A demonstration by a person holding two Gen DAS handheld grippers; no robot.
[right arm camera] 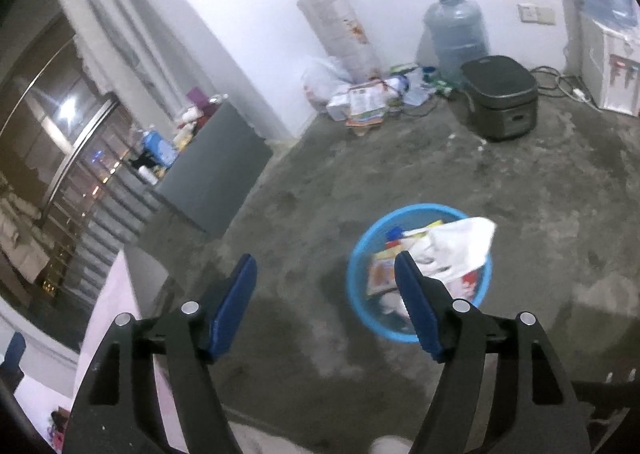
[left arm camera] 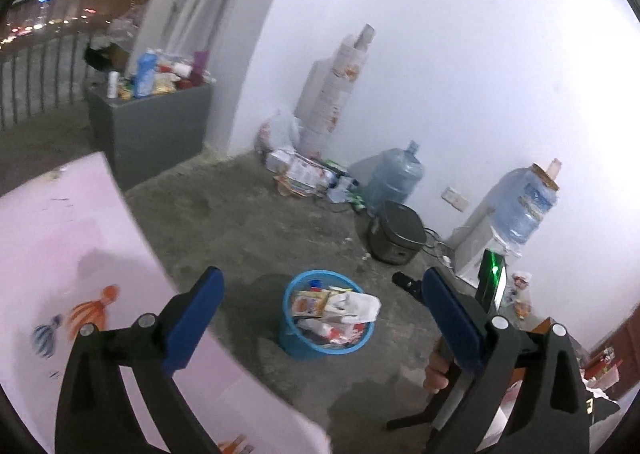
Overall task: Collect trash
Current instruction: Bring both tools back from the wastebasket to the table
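Note:
A blue waste basket (left arm camera: 298, 348) stands on the concrete floor, full of wrappers and a white plastic bag (left arm camera: 358, 306). It also shows in the right wrist view (right arm camera: 360, 254), with the white bag (right arm camera: 460, 250) draped over its rim. My left gripper (left arm camera: 322, 286) is open and empty, held above and in front of the basket. My right gripper (right arm camera: 326, 270) is open and empty, above the floor just left of the basket. The right gripper's body (left arm camera: 490, 286) with a green light shows right of the basket in the left wrist view.
A pink table top (left arm camera: 60, 254) with fish drawings lies at lower left. A grey cabinet (left arm camera: 152, 121) loaded with bottles stands by the wall. A rice cooker (right arm camera: 500, 97), water jugs (right arm camera: 456, 33), a dispenser (right arm camera: 608, 65) and a litter pile (right arm camera: 368, 101) line the far wall.

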